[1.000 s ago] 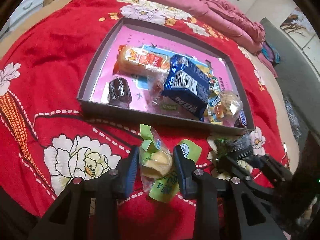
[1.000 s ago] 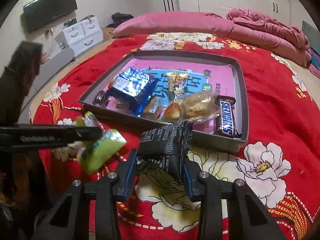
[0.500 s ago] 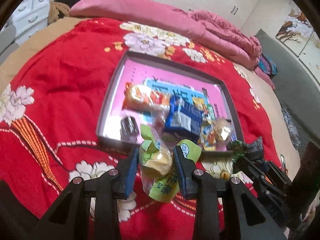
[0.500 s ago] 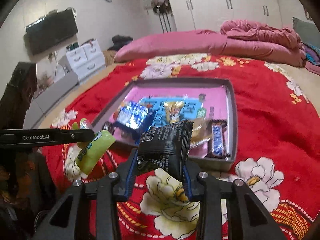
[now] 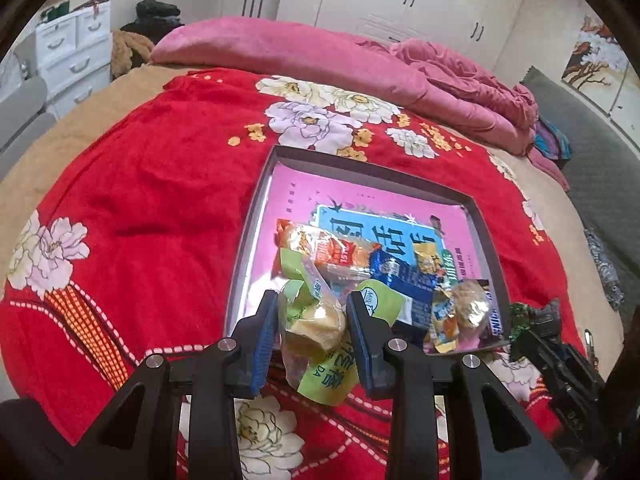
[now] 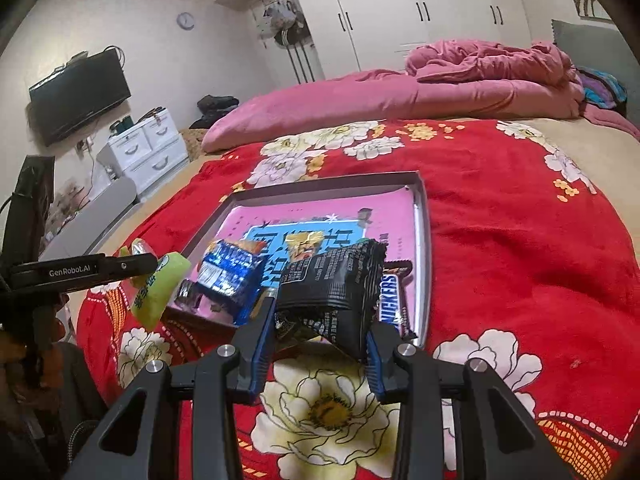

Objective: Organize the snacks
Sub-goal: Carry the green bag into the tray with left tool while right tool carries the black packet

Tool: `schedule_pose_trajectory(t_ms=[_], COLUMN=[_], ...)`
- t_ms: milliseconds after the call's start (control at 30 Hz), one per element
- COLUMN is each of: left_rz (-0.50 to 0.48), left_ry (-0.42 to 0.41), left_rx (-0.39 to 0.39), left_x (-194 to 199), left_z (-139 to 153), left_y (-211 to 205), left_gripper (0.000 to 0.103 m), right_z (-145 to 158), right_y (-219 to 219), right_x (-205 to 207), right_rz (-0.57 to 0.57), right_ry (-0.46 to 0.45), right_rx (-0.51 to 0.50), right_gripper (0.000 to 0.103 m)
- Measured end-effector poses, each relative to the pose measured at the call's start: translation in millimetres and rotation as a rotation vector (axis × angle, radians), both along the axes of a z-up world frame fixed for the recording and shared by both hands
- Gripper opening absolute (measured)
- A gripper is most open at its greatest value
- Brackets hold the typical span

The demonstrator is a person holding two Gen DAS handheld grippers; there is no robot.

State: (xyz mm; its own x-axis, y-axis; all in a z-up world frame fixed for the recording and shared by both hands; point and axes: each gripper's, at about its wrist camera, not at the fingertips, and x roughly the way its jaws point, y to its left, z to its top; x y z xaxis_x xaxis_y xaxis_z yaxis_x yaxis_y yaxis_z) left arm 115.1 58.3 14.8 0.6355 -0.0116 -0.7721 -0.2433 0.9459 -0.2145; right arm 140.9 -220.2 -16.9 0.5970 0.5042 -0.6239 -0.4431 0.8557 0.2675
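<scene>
Two snacks are in my grip at once. My left gripper (image 5: 312, 330) has its fingers closed on a green-wrapped pastry (image 5: 314, 322), held in the air over the near left edge of the tray (image 5: 244, 248). My right gripper (image 6: 320, 330) has its fingers clamped on a crumpled black snack packet (image 6: 334, 286), hanging above the tray's near edge.

That grey-rimmed tray sits on the bed's red floral blanket (image 5: 152, 184), with a pink printed sheet (image 5: 296, 192) lining its floor. Most of the snacks crowd its near end: an orange bread pack (image 5: 324, 246) at the left, a blue box (image 6: 230, 276) beside it, a yellow sachet (image 6: 304, 244) farther back, a clear-wrapped bun (image 5: 468, 308) and a Snickers bar (image 6: 394, 302) against the right wall. The far half of the tray shows only the sheet.

From the right wrist view, the left gripper's arm (image 6: 80, 270) crosses the left side with the green wrapper dangling below it. A pink quilt (image 6: 380, 96) lies at the far end of the bed.
</scene>
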Motion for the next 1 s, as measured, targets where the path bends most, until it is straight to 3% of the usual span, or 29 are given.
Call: schedule_pose_trajectory(t_ms=[400,1000], left_rz=[0.005,0.010], left_ry=[0.028,0.060], left_rx=[0.027,0.033], left_x=[20,34], left_z=[-19,-38], left_y=[-1,-2], left_gripper=[0.036,0.036], right_z=[-12,-38], right_y=[-6,14], right_x=[21,36], right_rz=[-0.039,0.020], right_ry=[0.037,0.114], right_rx=[-0.018,-0.031], right_gripper=[0.039,0.042])
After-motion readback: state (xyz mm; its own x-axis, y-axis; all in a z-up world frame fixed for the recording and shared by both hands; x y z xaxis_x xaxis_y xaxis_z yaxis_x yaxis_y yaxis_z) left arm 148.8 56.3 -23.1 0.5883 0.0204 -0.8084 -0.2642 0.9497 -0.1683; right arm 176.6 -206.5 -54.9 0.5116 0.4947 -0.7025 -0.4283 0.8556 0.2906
